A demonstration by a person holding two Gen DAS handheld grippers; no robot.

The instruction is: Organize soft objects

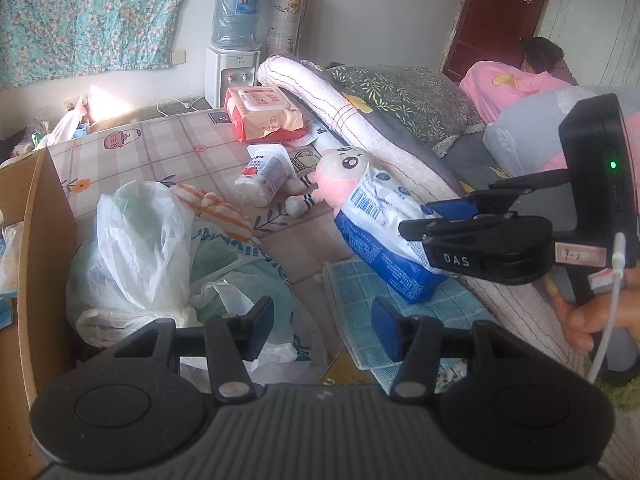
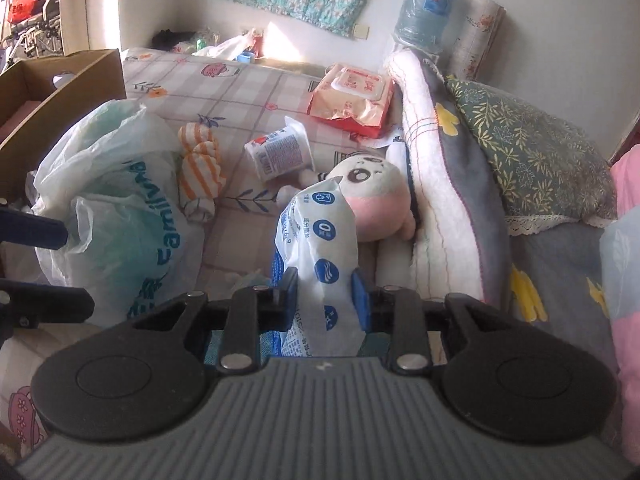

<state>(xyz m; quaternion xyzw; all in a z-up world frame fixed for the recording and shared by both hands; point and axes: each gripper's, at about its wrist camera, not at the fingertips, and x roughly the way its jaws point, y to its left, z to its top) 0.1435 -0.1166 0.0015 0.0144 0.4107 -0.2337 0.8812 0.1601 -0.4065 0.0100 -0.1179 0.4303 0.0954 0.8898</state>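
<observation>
My right gripper (image 2: 325, 300) is shut on a white-and-blue soft pack (image 2: 320, 248); in the left wrist view the gripper (image 1: 432, 218) clamps the pack (image 1: 380, 216) from the right. The pack rests on a light blue towel (image 1: 400, 304). Behind it lies a pink plush doll (image 1: 340, 176), also in the right wrist view (image 2: 376, 196). My left gripper (image 1: 322, 320) is open and empty above a white plastic bag (image 1: 152, 248). An orange-striped soft item (image 1: 216, 208) lies beside the bag.
A cardboard box (image 1: 44, 240) stands at the left. A white tube pack (image 1: 264, 176) and a red wipes pack (image 1: 264, 112) lie on the patterned sheet (image 1: 168, 148). A rolled blanket (image 1: 380, 120) and pillows line the right side. A water dispenser (image 1: 232, 72) stands behind.
</observation>
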